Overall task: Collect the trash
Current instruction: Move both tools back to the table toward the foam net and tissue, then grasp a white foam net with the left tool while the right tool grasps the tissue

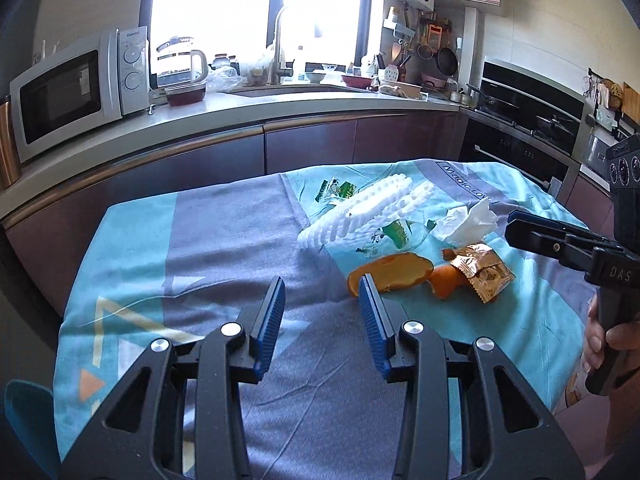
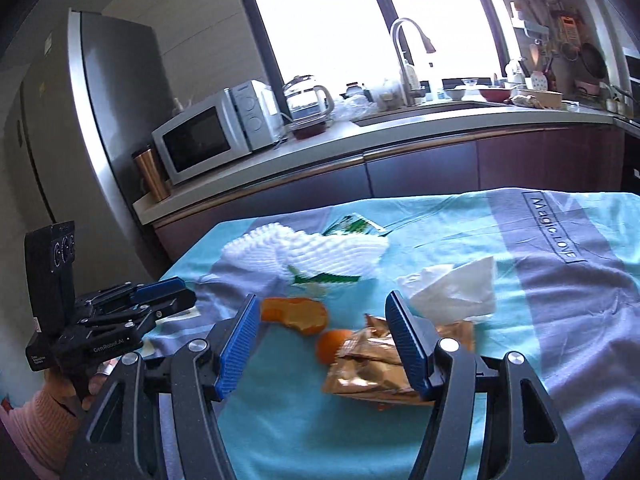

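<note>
Left wrist view looks over a table draped in a blue and grey cloth [image 1: 224, 240], with the kitchen counter [image 1: 280, 104] and a microwave [image 1: 68, 92] behind it. All the trash sits on the far right part of the cloth. Largest is a white foam net [image 1: 360, 208], lying on a crumpled green-printed clear wrapper [image 1: 396, 232] toward the far edge. Just right of it is a crumpled white tissue [image 1: 472, 220]. Nearer, a big piece of orange peel [image 1: 392, 272] lies beside a smaller piece [image 1: 448, 284], and a gold foil packet [image 1: 480, 272] touches that smaller piece.

The left gripper [image 1: 322, 292] hangs above bare cloth, its blue pads spread apart with nothing between them; the big peel lies just beyond its right fingertip. The right gripper [image 1: 516, 228] comes in from the right edge, near the tissue, held by a hand [image 1: 596, 336].

In the right wrist view, the right gripper [image 2: 322, 308] has its pads spread wide and empty, tilted down over the trash: the gold foil packet [image 2: 368, 364] and the small peel [image 2: 332, 344] show in the gap between the fingers, the big peel [image 2: 296, 312] just past the left fingertip, the tissue [image 2: 456, 288] just past the right one. The left gripper [image 2: 176, 292] shows side-on at the left edge of the cloth.
</note>
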Available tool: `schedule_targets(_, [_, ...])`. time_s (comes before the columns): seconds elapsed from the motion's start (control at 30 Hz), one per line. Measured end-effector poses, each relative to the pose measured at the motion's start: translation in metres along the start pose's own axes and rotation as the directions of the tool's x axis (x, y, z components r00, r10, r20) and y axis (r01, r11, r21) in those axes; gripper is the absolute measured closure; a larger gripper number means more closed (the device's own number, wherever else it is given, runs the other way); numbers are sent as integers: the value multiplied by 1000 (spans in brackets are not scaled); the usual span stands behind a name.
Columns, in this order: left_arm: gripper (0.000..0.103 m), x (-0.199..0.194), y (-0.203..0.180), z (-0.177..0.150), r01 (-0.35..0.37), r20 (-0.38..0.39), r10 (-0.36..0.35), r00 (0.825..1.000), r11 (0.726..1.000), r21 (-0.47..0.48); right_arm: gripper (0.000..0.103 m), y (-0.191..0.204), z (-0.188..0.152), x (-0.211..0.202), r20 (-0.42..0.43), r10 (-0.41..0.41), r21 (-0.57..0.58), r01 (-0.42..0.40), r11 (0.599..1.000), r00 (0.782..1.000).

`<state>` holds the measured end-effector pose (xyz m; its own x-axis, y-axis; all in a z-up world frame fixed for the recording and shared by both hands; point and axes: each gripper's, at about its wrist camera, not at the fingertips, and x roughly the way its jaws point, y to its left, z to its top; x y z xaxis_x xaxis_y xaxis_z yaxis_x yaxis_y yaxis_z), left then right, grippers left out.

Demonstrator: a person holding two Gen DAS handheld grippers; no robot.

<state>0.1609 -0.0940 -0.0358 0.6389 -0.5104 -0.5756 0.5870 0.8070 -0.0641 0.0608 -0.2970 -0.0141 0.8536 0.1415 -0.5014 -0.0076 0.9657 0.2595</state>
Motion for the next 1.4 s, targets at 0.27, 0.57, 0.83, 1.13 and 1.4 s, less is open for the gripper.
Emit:
schedule_targets(0.27, [65, 27, -14, 26, 0, 13, 0, 1000, 999, 49, 36, -70, 5, 10, -11, -97, 127, 98, 987, 995])
schedule_targets(0.57, [69, 51, -25, 38, 10, 26, -12, 1000, 996, 91, 24, -108, 4, 37, -98, -82, 201, 101, 974, 992])
schedule_targets(0.83, [90, 52, -28, 36, -1, 19, -1, 1000, 995, 100, 53, -112, 6, 48, -124, -16, 234, 45, 971, 992])
schedule_targets(1.13, [90, 25, -4, 35, -21, 54, 20, 998, 1000, 15, 98, -106, 8, 41, -100, -3, 221, 26, 975, 995])
schedule_targets(1.4, [90, -10, 16, 27, -48, 73, 52, 996, 998, -48, 100, -89, 21, 18, -16, 12, 196, -9, 980, 1000])
